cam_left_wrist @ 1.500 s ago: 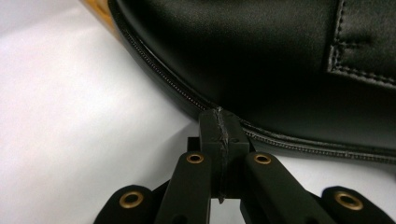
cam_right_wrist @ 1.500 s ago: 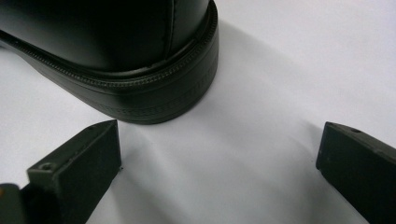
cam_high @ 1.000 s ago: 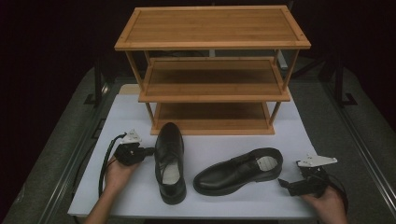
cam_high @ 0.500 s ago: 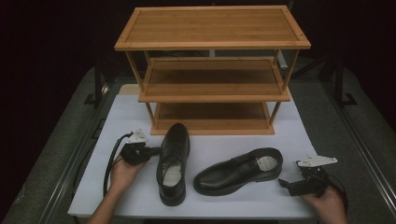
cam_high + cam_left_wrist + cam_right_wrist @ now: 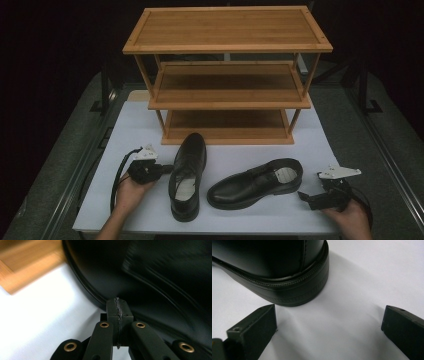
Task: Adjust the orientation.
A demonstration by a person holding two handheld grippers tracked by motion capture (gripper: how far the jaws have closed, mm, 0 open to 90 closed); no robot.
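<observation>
The left gripper point(image 5: 162, 169), jaws pressed together on nothing, sets its closed tip against the side of the left shoe point(image 5: 187, 175), apparently nudging it toward the rack point(image 5: 227, 75). The right gripper point(image 5: 306, 196) waits with jaws wide apart, the heel of the right shoe point(image 5: 255, 182) just ahead of them. Next move: advance and clamp that heel. Count: two shoes, one three-shelf rack.

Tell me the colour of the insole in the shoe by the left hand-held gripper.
Light grey insole, inside a black shoe; clearest in the high view.
</observation>
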